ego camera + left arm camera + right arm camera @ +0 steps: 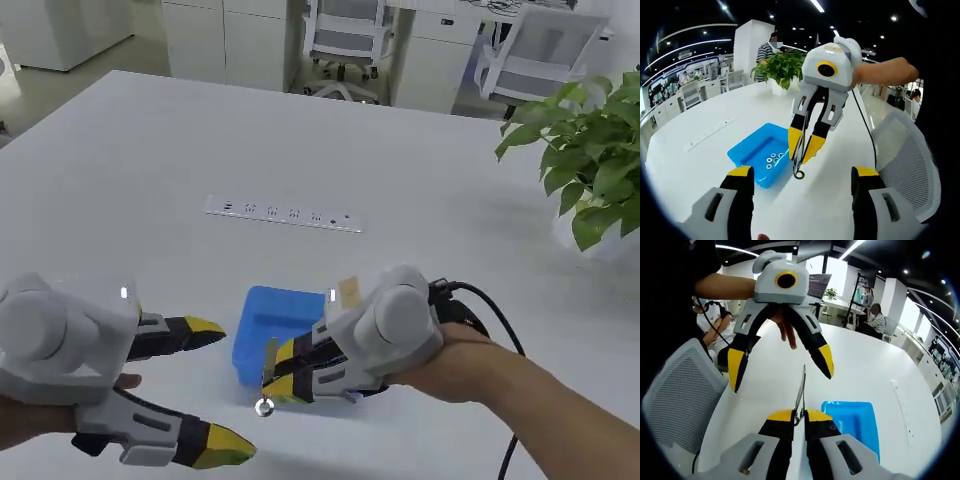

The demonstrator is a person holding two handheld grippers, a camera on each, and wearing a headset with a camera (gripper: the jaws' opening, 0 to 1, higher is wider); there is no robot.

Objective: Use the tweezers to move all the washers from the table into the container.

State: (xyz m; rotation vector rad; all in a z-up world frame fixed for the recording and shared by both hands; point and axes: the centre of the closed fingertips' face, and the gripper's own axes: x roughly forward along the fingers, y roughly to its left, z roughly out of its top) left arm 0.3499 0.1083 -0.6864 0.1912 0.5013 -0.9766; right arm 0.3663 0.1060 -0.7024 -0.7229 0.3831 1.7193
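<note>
L gripper (pixel 216 388): jaws spread wide, nothing held. Yellow-tipped fingers (pixel 741 173) point toward R gripper.
R gripper (pixel 799 416): jaws narrow, clamped on tweezers (pixel 801 388). Tweezers stick out fwd past the fingertips, pinched betw. the two pads.
Washer (pixel 799 174): right at the tweezer tips, just ahead of R fingertips. In the left gripper view it sits betw. the L gripper's open fingers, apart from both. Lifted or resting on table: can't tell.
Container (pixel 270 315): blue tray, just beside R fingers and ahead of the L gripper's upper finger. The washer at the tweezer tips is outside it, close to the near wall.
Washers in container (pixel 772 161): several, lying flat on the tray floor, off to one side of R fingertips.
Table (pixel 130 160): white.
Power strip (pixel 283 214): flat on table, well beyond both sets of fingers, past the container.
Plant (pixel 590 150): green, at table edge, well apart from R gripper.
Chair (pixel 680 395): mesh back, beside and behind the L gripper as seen in the right gripper view.
</note>
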